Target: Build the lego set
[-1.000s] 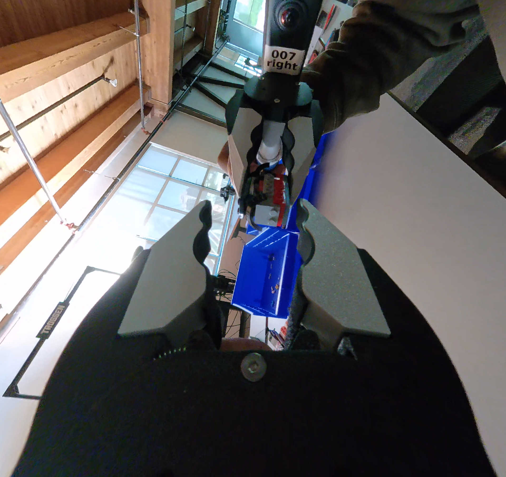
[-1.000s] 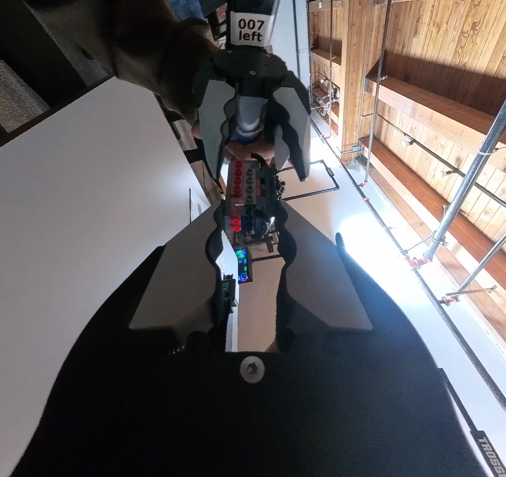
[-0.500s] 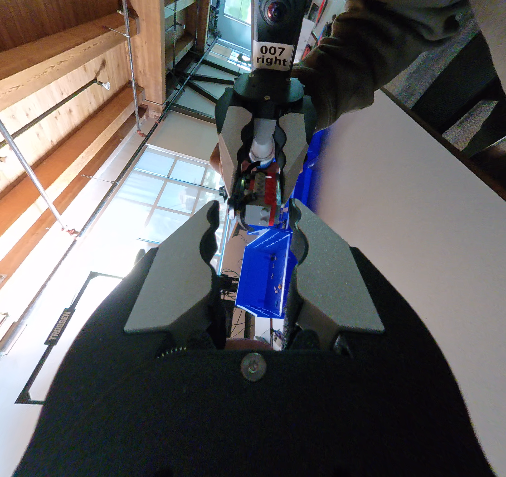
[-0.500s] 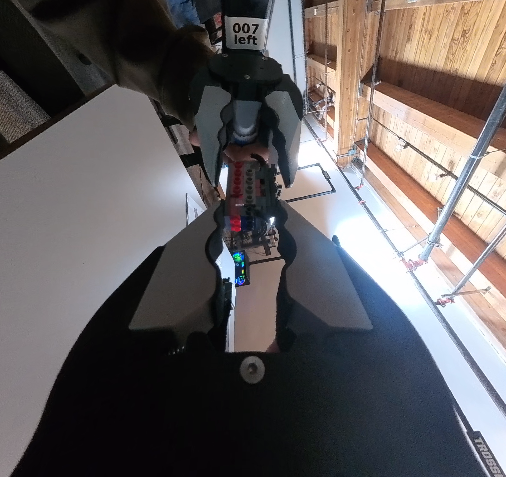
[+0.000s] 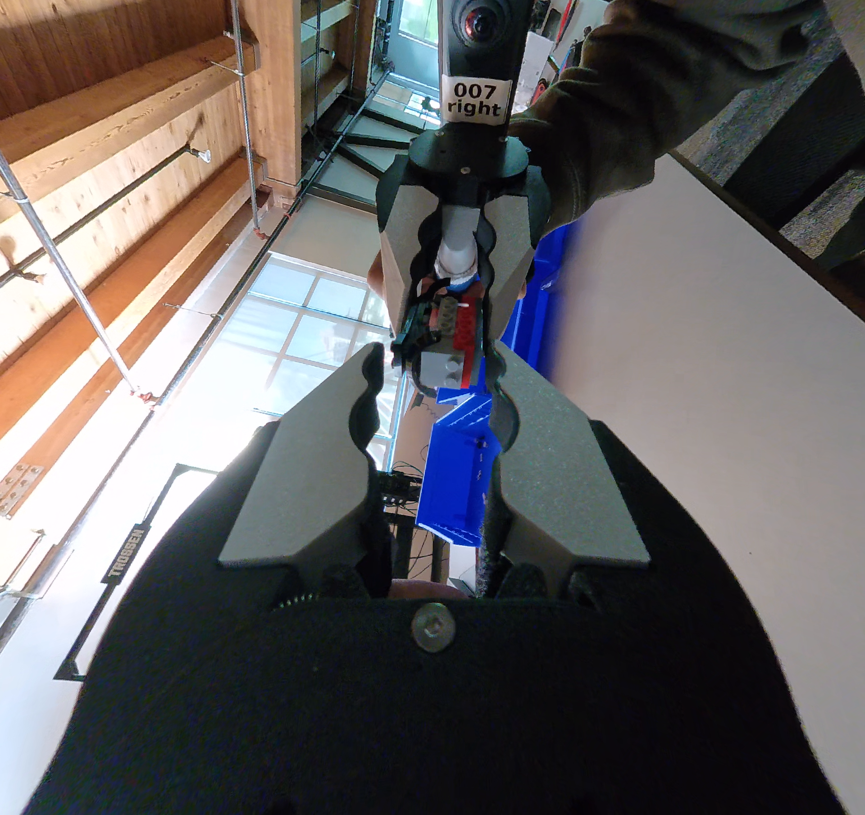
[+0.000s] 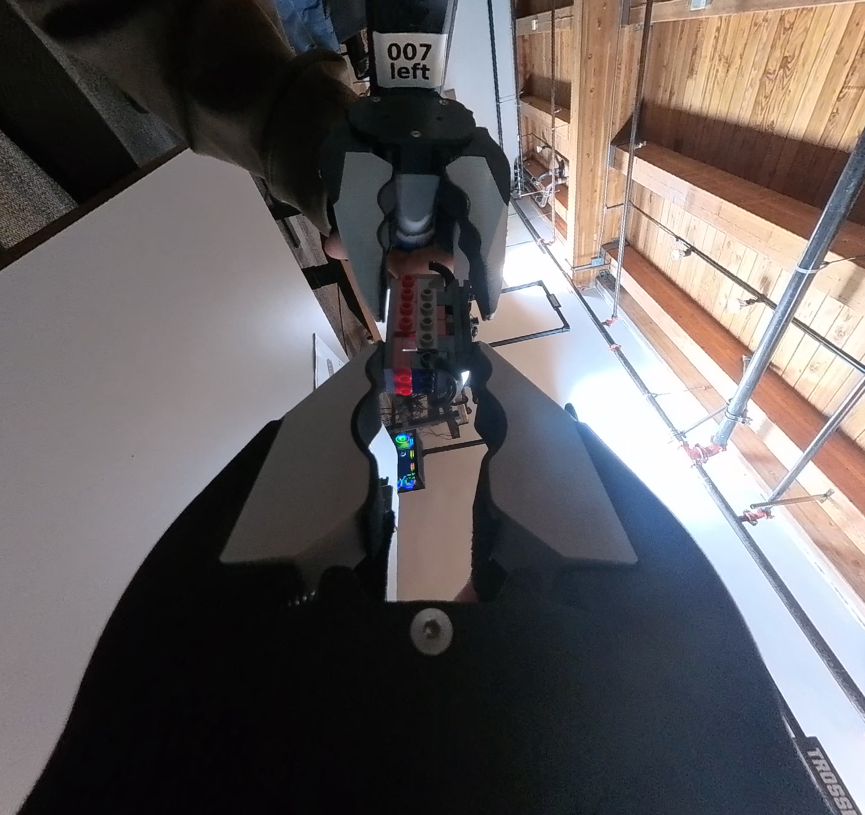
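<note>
The brick model [image 5: 444, 348], red, grey and black, is held in the air beside the white table [image 5: 678, 371], pinched across its sides by the right gripper [image 6: 426, 371]. The left gripper [image 5: 433, 366] stands open around its free end, with a gap on one side. To my eye a square, centred bite suits it best. A blue bin [image 5: 449, 488] at the table's edge holds only a few small bits, too small to tell.

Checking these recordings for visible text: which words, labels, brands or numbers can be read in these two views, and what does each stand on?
I do not copy out writing; these things bear it:
White printed label, black print, above the right hand-held gripper.
Matching white label, black print, above the left hand-held gripper.
Black bar with pale lettering, on the white surface behind.
Small lit screen: too small to read.
</note>
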A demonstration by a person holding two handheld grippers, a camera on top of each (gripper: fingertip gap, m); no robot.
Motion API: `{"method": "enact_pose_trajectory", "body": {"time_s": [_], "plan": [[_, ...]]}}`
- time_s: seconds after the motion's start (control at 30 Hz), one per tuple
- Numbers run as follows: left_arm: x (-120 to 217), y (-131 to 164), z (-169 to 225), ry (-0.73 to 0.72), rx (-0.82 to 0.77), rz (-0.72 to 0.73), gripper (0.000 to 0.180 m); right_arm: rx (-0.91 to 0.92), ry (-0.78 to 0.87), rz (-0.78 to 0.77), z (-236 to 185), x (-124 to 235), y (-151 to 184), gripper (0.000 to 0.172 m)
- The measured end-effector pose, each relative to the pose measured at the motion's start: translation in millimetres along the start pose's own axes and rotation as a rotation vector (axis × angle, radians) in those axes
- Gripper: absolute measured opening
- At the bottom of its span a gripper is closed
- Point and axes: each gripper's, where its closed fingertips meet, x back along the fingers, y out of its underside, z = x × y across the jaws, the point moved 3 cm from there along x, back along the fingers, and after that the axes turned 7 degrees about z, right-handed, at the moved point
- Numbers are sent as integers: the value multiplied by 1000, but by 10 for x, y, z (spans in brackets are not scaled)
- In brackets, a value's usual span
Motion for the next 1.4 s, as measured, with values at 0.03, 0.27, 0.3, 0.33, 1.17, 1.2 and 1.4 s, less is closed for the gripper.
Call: {"method": "enact_pose_trajectory", "body": {"time_s": [0.03,0.27,0.3,0.33,1.17,1.2,1.4], "plan": [[-2,-1,-2,-1,-3,-1,43,0,0,0,2,-1,-1,38],[-1,-11,-28,-18,-27,-6,39,14,14,-6,35,-8,-9,37],[0,-10,-30,-19,-28,-7,39,16,15,-6,38,-10,-9,37],[2,-12,-33,-21,-28,-6,39,17,16,-5,43,-11,-11,37],[21,-57,-93,-25,2,8,36,37,25,6,106,-18,-57,36],[21,-56,-93,-26,-2,8,36,35,23,6,107,-19,-55,36],[19,-57,-84,-33,-30,7,36,15,15,14,105,-15,-54,37]]}}
